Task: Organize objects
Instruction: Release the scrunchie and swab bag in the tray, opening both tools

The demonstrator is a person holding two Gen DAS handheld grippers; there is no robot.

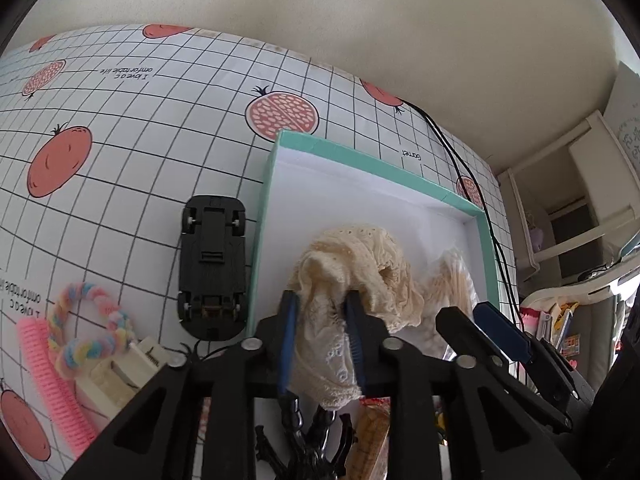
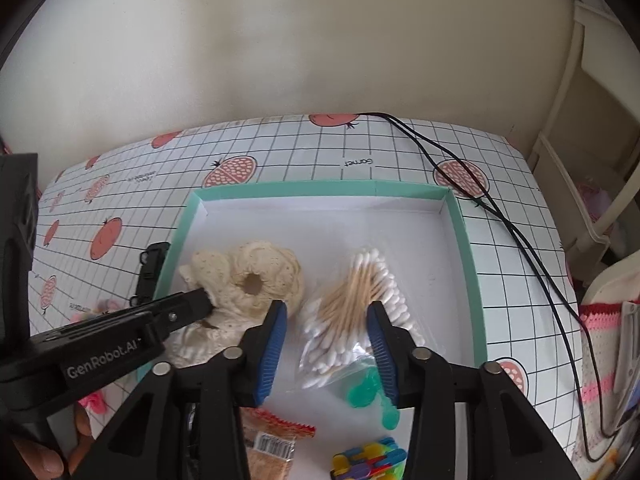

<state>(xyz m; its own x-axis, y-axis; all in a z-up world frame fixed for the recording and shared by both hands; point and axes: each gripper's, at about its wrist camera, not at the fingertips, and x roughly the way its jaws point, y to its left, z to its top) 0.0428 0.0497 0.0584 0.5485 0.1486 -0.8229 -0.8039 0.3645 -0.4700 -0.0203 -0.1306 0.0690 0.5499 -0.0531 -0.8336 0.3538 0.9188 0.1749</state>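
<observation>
While left tool (image 1: 322,332) pinches lace cloth (image 1: 352,264), only right view shows right tool (image 2: 328,344) agape, empty.

home, likely a bedroom or living room, counter (image 2: 500,280) under pomegranate-print grid cloth, plain cream wall (image 2: 280,60) at 12 o'clock, white shelving unit (image 1: 560,208) at 3 o'clock, crocheted fabric (image 2: 596,344) beside it

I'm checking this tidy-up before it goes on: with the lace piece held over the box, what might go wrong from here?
The left hand-held gripper pinches only a fold of the lace cloth, so it may slip or drag. The right hand-held gripper hangs open over the cotton swab bag; the two tools sit close inside the box and could collide.
</observation>
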